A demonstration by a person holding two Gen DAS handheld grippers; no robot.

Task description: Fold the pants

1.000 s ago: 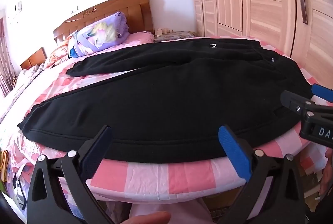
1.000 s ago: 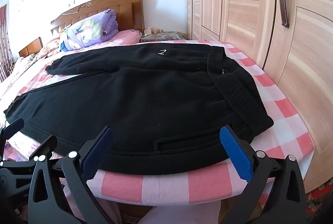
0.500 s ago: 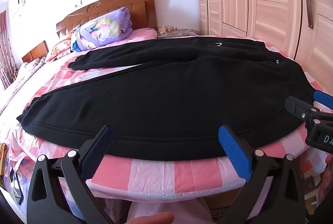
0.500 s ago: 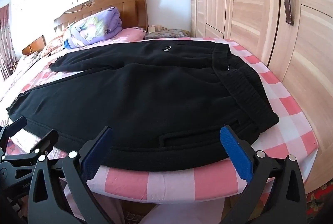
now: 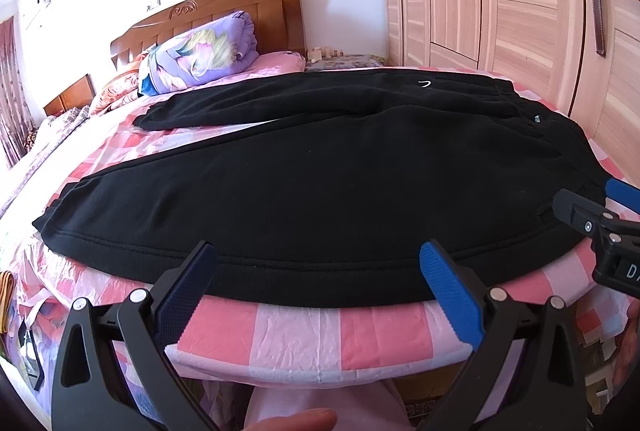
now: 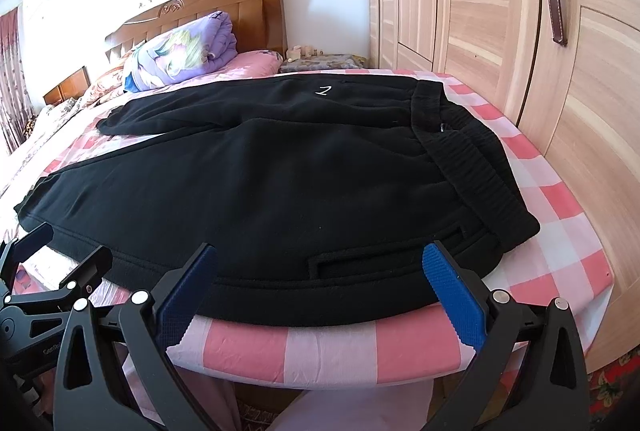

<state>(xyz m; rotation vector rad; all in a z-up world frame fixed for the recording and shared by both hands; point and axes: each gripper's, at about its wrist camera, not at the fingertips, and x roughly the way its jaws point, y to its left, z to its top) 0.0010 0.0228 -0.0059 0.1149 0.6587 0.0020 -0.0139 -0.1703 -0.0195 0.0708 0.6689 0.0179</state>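
Black fleece pants [image 5: 328, 183] lie spread flat across the pink checked bed, legs running left, waistband [image 6: 468, 159] to the right. In the left wrist view my left gripper [image 5: 320, 275] is open, its blue pads just short of the near leg's lower seam. My right gripper [image 6: 320, 277] is open too, hovering at the pants' near edge by a pocket opening [image 6: 384, 259]. Each gripper shows in the other's view: the right one [image 5: 596, 215] at the right edge, the left one [image 6: 48, 263] at the lower left. Nothing is held.
A purple folded quilt [image 5: 200, 55] rests against the wooden headboard [image 5: 216, 11] at the far end. Light wooden wardrobe doors [image 6: 520, 31] stand close along the bed's right side. The bed's near edge [image 5: 320, 331] drops off below the grippers. A fingertip [image 5: 296, 421] shows at the bottom.
Both grippers have edged slightly forward and tilted, so the pants' near edge sits a little lower and closer between the fingers. The pants have not moved.
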